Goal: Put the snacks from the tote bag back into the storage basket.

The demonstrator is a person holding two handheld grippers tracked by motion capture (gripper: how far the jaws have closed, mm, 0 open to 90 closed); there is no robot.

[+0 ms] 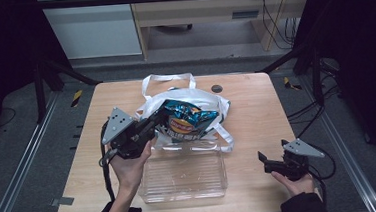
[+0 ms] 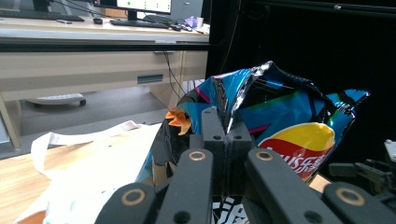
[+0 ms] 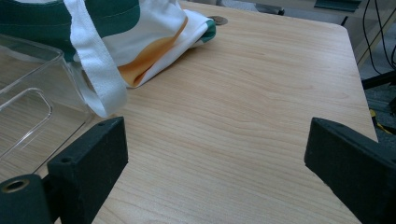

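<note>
The left gripper point(image 1: 153, 124) pinches the chip bag point(image 1: 189, 118) by its edge, the bag lying lengthwise rightward over the tote point(image 1: 211, 102), just beyond the clear tub point(image 1: 183, 174), while the right gripper point(image 1: 270, 161) rests wide open, well apart.

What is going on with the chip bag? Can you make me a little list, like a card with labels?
held thing: chip bag, blue and shiny, pinched at its top edge
holder: left gripper, jaws shut on the bag
where the bag is: over the mouth of the white tote bag
in front of the tote: clear plastic box, nothing inside
other hand: right gripper, jaws wide open, holding nothing, low over the wooden table
</note>
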